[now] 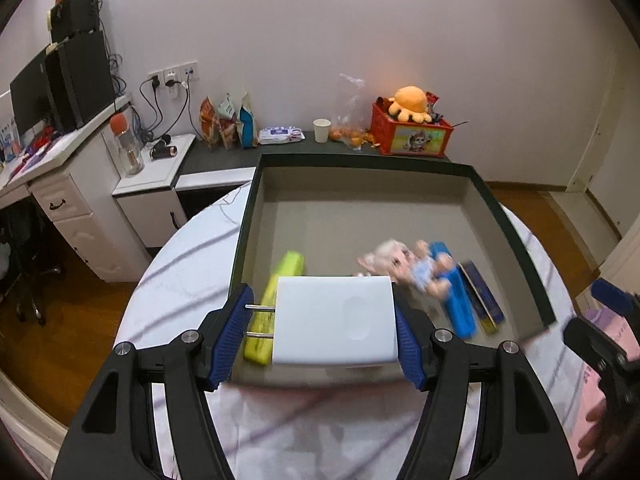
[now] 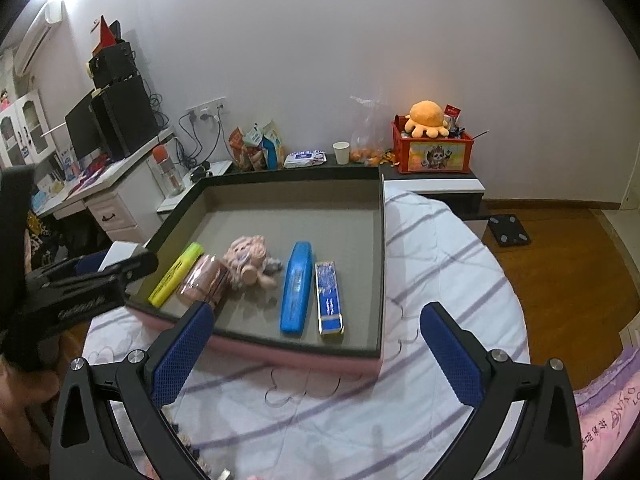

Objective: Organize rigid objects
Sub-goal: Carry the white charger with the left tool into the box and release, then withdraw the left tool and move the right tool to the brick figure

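My left gripper (image 1: 320, 332) is shut on a white plug adapter (image 1: 334, 322), its two metal prongs pointing left, held above the near edge of a shallow dark-rimmed tray (image 1: 512, 232). In the tray lie a yellow highlighter (image 2: 176, 268), a clear pink packet (image 2: 202, 280), a pink plush pig (image 2: 250, 260), a blue case (image 2: 297, 287) and a blue-gold box (image 2: 329, 297). My right gripper (image 2: 320, 344) is open and empty, low over the striped cloth just in front of the tray (image 2: 382, 256). The left gripper also shows in the right wrist view (image 2: 92, 280).
The tray rests on a round table under a white cloth with purple stripes (image 2: 432, 248). Behind stand a red crate with an orange plush (image 2: 434, 148), a paper cup (image 2: 341, 153), snack bags (image 2: 256, 146) and a white desk with a monitor (image 1: 60, 80). Wooden floor lies to the right.
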### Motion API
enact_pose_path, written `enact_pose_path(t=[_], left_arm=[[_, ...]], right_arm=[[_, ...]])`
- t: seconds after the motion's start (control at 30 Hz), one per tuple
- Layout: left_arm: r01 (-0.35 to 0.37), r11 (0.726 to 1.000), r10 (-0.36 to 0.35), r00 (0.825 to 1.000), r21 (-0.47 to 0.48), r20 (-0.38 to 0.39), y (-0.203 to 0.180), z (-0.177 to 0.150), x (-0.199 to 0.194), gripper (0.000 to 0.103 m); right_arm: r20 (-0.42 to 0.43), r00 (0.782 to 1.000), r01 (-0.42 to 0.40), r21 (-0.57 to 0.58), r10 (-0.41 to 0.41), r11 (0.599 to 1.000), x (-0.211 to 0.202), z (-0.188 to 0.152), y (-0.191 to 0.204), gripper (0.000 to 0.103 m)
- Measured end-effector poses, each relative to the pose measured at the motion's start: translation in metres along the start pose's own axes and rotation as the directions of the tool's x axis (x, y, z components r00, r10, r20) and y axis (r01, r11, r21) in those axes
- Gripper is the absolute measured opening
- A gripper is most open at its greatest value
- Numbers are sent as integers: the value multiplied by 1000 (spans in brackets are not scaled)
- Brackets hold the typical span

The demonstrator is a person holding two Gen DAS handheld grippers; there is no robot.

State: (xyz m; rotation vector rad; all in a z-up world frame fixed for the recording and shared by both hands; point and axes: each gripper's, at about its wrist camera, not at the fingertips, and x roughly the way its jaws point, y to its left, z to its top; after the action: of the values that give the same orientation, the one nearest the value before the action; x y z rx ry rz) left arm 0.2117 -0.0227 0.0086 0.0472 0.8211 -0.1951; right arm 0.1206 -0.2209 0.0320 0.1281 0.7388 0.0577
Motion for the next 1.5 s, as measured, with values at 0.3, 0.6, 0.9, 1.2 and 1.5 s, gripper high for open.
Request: enact_pose_path(t=[0.3,0.6,0.9,1.2,1.5], left_arm=[[-2,1000,2,998,-2,-62,3,11,59,67],[-25,1000,25,997,5,-78,2,17,78,68],[-56,998,57,998,27,-41,-7,21,64,92],[-61,998,62,997,-24,40,3,13,7,101],[-57,998,57,998,-2,42,-3,-23,-41,102]], right_arm=[[-43,999,13,-3,-14,1000,39,12,-4,103],[-77,997,9,-6,-9,1000,66,16,-1,103],[-71,997,12,2,-12,1000,60,16,-3,103],[-39,999,-3,7,3,1000,32,12,1,103],[-17,999,-35,9,35,999,-2,-2,11,103]])
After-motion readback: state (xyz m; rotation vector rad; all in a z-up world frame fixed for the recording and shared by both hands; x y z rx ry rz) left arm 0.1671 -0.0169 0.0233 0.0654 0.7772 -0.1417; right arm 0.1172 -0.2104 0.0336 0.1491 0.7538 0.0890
